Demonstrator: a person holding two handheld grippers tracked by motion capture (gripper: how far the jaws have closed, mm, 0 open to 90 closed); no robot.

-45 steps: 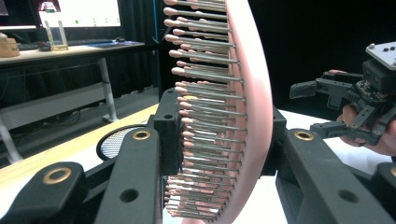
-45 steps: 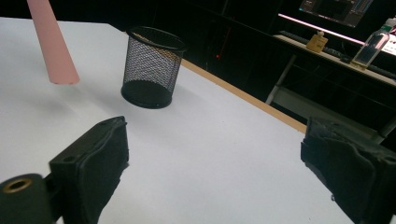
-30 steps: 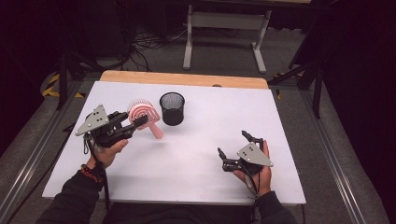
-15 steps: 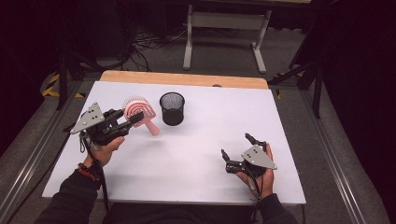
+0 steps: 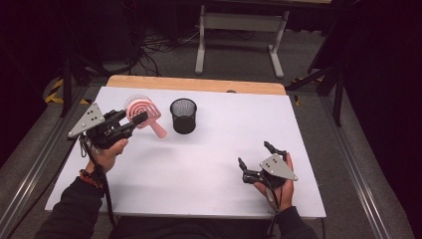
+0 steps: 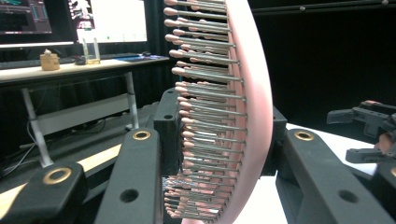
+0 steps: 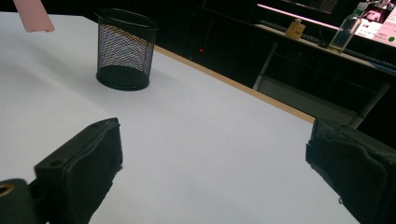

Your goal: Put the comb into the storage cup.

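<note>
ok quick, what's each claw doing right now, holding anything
Left claw: shut on the pink hairbrush, gripping its head, handle free.
Right claw: open, holding nothing, above the white table.

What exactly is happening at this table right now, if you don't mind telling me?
A person at a white table holds a gripper in each hand. The left gripper is shut on the head of a pink hairbrush, held up off the table with its handle pointing toward a black mesh cup that stands upright close by. The right gripper is open and holds nothing, low near the table's front right.
</note>
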